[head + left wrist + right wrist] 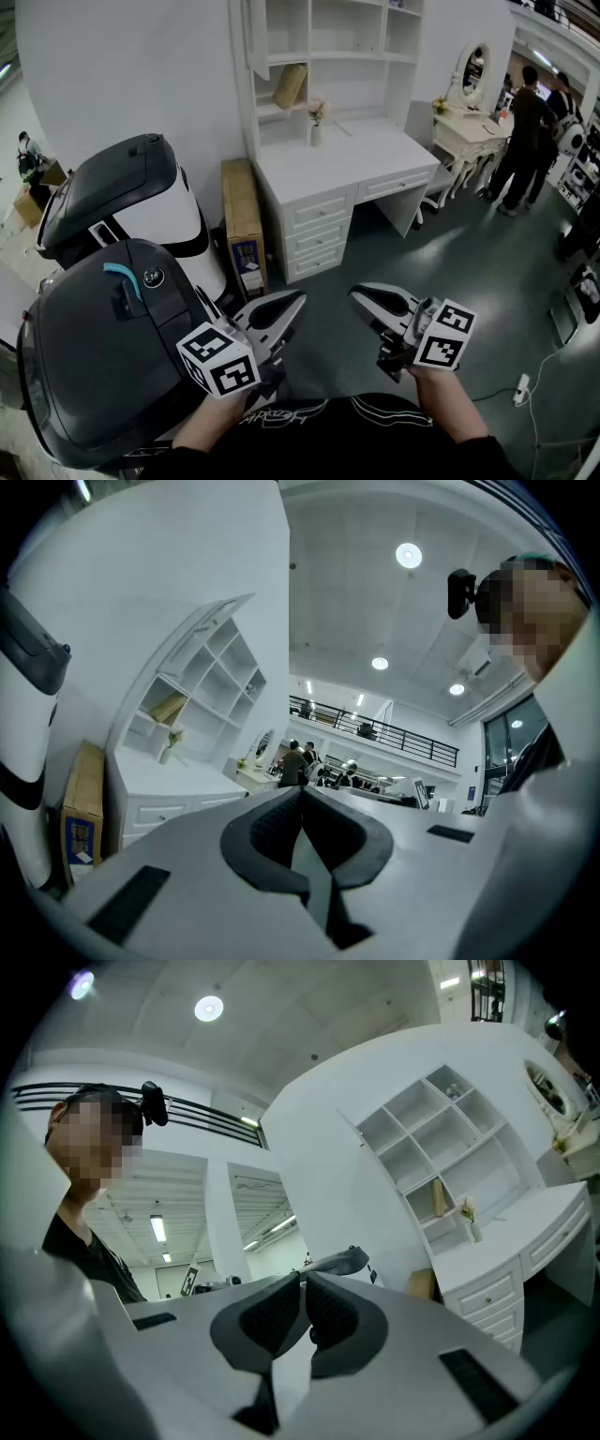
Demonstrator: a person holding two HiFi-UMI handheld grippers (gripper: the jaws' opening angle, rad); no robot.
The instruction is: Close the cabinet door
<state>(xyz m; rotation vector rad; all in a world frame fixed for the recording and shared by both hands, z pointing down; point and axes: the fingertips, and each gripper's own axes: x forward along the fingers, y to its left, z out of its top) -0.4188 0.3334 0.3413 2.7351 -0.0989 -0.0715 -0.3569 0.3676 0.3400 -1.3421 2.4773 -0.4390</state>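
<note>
both hands are hovering close to the person's chest, each carrying a gripper. the left gripper (296, 302) is pointing level with its jaws pressed fully together and nothing between them. the right gripper (358, 296) is closed up too, pads meeting at the tips, and is gripping nothing.

just to the left, two dark grey and white machine housings (103, 356) are crowding the path. beyond them a flat cardboard box (243, 225) is leaning beside the white desk (347, 159).

the cabinet door (255, 37) is standing swung out at the upper left of the shelf unit on that desk, well apart from both grippers. so the step in hand looks to me like the approach.

to do it well, i'd be walking in clear of the housings and lifting the left gripper, which is on the door's side. keeping the jaws closed as a blunt pusher seems best, pressing on the door's outer face near its free edge. a slow, steady push until it sits flush should avoid a bounce. the small vase of flowers (317, 117) below is worth steering clear of.

farther off, people (525, 131) are standing by a dressing table (469, 131).
</note>
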